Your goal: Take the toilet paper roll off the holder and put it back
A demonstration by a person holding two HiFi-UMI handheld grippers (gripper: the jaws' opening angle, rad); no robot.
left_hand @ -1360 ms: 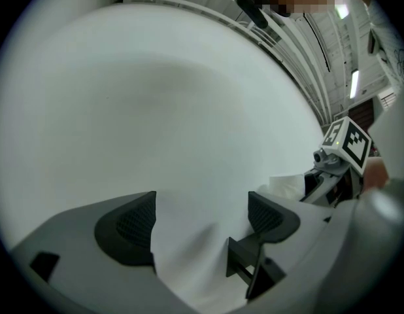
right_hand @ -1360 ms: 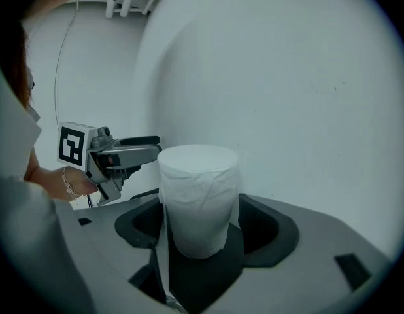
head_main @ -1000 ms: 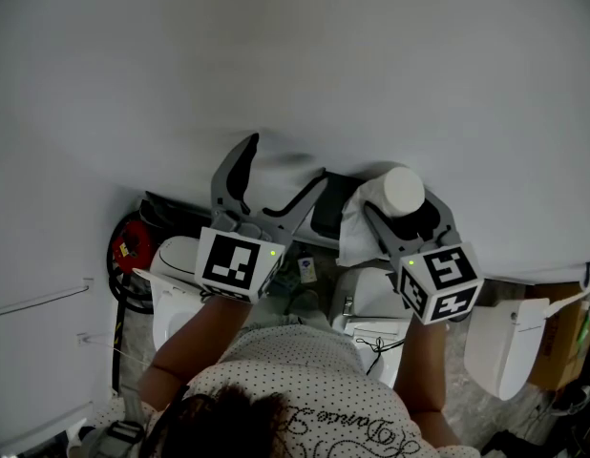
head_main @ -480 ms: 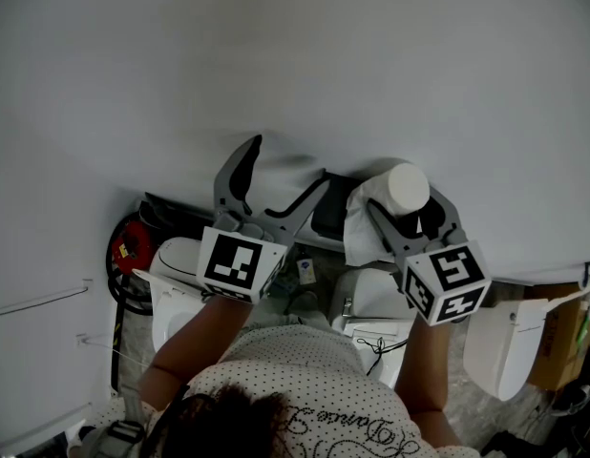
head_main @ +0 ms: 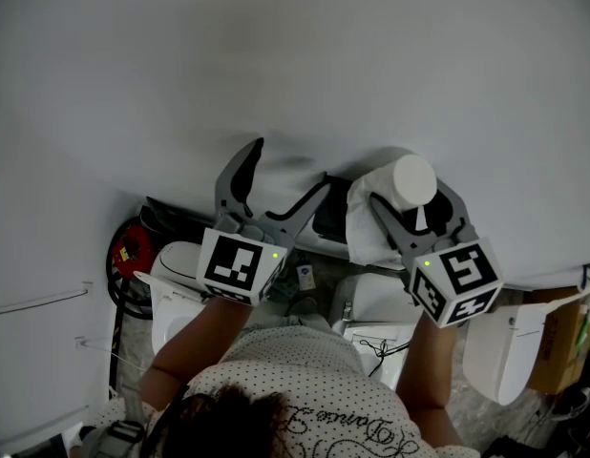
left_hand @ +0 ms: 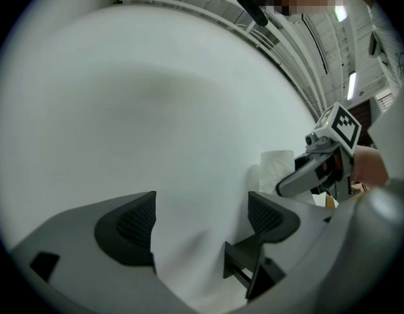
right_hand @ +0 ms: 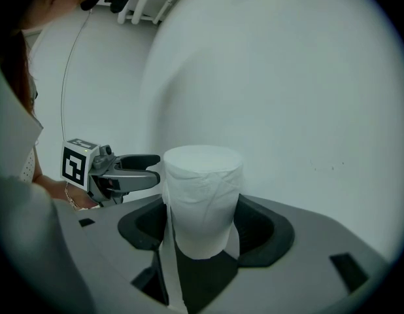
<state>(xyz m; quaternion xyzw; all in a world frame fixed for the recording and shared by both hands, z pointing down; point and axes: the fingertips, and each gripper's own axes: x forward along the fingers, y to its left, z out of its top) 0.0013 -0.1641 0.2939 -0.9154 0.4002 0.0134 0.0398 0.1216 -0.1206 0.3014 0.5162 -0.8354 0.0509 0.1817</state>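
A white toilet paper roll (head_main: 410,181) stands upright between the jaws of my right gripper (head_main: 407,193), close to the white wall. In the right gripper view the roll (right_hand: 202,195) fills the gap and both pads press its sides, so the gripper (right_hand: 205,231) is shut on it. A loose tail of paper (head_main: 364,227) hangs down from the roll. A dark fitting (head_main: 328,218) shows just left of the roll. My left gripper (head_main: 289,162) is held level at the wall, open, with nothing between its pads (left_hand: 133,224). The roll (left_hand: 277,165) shows at its right.
Far below, a white toilet (head_main: 176,265) stands at the left beside a red coil (head_main: 128,246). Another white fixture (head_main: 505,342) and a cardboard box (head_main: 562,337) are at the lower right. The white wall (head_main: 295,65) fills the upper picture.
My right gripper has risen a little along the wall with the roll still in it. The left gripper has stayed where it was.
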